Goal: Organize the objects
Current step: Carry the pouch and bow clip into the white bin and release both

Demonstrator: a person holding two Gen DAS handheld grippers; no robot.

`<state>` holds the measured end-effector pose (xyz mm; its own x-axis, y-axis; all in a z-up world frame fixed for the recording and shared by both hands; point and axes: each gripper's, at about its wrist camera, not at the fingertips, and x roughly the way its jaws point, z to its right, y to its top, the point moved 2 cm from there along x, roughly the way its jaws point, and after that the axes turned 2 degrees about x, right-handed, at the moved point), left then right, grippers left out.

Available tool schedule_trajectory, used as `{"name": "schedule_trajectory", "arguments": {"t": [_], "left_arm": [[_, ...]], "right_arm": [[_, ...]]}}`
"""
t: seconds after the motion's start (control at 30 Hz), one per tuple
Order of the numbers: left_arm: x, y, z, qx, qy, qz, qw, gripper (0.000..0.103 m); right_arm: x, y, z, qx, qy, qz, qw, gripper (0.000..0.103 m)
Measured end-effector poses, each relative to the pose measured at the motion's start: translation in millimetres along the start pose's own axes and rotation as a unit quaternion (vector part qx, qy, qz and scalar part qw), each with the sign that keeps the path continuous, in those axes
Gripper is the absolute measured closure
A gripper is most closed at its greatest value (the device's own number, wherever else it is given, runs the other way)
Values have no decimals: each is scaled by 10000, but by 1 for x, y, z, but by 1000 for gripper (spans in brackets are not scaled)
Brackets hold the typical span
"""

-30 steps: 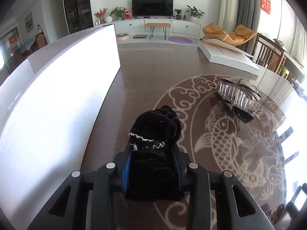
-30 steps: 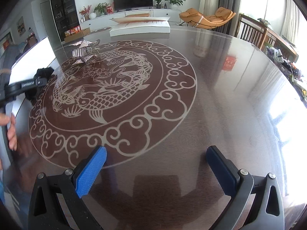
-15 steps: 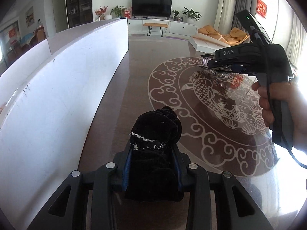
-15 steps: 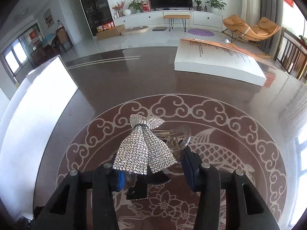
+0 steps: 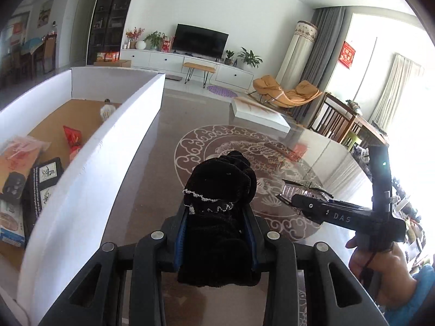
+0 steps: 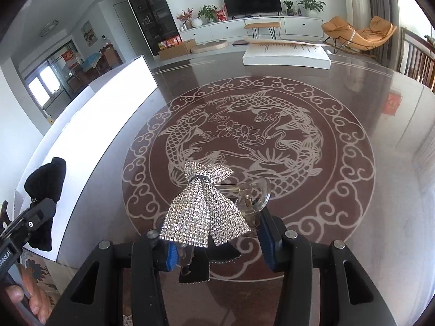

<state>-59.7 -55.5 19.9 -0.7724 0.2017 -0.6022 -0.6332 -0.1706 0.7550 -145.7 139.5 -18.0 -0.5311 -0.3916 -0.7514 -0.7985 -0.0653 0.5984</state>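
The left gripper [image 5: 217, 225], angled downward beside the white box [image 5: 89, 179], clamped a black velvet scrunchie [image 5: 221, 190]. The right gripper [image 6: 214, 241], raised over the table's [image 6: 380, 163] fish medallion, had just closed on a rhinestone bow hair clip [image 6: 204, 212].

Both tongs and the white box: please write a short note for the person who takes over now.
Left tongs: shut on the black velvet scrunchie, lifted beside the white box.
Right tongs: shut on the rhinestone bow clip, above the table.
Done: both items are picked up; the box already holds several things.
Left: probably put both into the box, then release.
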Motion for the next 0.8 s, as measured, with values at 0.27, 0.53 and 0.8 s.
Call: {"name": "schedule_trajectory", "arguments": {"t": [0.27,0.53,0.8], "left_arm": [[-54,60,-81,-431,711,223,9963,68],[-21,49,-190,-933,1837,-847,9749,63],[-25,30,-207,-998,2088,-833,9693,17]], "right_arm": [[-19,75,-158,-890,979,574,9895,55],[66,92,-306,-1896,1072,-103,9759,54],[99,78,-309,-1925,725,-578,9769,22]]}}
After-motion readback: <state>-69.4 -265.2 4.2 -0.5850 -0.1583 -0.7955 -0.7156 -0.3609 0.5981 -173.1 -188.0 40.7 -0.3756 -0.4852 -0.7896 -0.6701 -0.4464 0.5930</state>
